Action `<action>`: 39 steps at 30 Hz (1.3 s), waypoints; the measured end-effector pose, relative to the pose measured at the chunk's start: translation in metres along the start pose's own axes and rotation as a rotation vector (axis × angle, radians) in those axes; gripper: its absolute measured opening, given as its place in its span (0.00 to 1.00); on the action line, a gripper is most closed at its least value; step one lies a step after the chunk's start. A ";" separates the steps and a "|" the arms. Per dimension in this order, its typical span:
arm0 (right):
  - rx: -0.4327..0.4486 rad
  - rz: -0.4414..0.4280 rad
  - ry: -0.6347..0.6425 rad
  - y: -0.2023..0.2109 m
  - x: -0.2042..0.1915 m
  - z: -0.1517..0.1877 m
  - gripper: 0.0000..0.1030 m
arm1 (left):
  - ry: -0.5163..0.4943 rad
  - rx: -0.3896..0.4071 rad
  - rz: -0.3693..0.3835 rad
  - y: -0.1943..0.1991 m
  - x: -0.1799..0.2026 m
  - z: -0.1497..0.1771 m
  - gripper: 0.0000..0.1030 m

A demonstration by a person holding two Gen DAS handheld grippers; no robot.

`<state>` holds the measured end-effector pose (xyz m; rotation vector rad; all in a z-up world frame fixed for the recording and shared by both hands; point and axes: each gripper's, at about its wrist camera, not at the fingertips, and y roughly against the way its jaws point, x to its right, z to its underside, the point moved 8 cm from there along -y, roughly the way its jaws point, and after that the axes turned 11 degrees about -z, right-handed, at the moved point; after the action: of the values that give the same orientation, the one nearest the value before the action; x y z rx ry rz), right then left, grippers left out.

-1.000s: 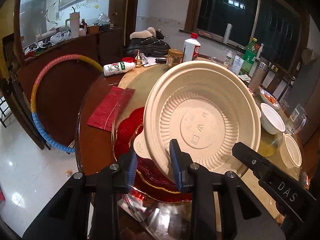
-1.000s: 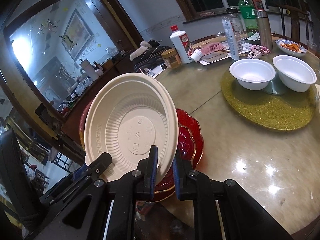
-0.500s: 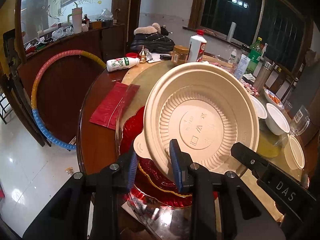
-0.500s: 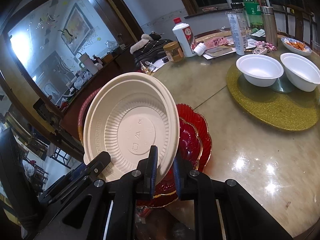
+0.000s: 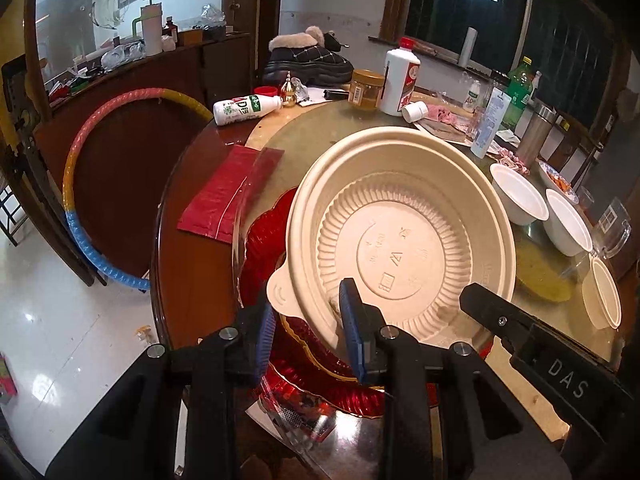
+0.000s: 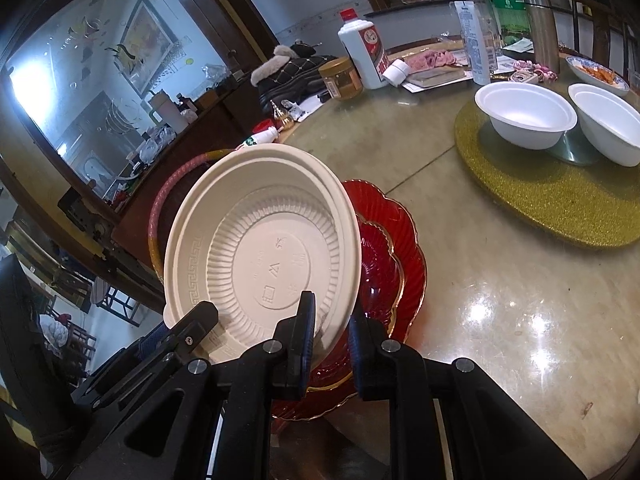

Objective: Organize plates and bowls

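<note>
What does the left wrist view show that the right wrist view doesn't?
Only the left wrist view: the red packet on the table's dark edge, the white tiled floor, and a third white bowl at far right.

Only the right wrist view: the gold glitter mat whole, under two white bowls.

Both: the beige bowl tilted over the red plates, the left gripper and right gripper each clamped on its near rim.
</note>
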<state>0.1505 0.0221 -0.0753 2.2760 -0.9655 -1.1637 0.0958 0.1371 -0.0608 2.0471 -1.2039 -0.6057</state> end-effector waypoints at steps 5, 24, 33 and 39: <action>-0.010 0.014 0.005 -0.004 0.000 0.001 0.18 | -0.001 -0.004 0.001 -0.001 -0.001 0.001 0.28; -0.011 0.065 0.033 -0.003 0.001 0.005 0.20 | 0.009 -0.008 0.011 0.001 -0.001 0.004 0.29; 0.000 0.070 0.048 -0.001 -0.001 0.003 0.20 | 0.015 0.006 0.011 0.005 -0.002 0.003 0.29; 0.022 0.087 0.065 0.004 -0.005 -0.001 0.33 | 0.032 0.035 0.023 0.014 -0.004 -0.001 0.29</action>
<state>0.1473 0.0229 -0.0693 2.2503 -1.0457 -1.0423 0.0870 0.1362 -0.0495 2.0615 -1.2253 -0.5427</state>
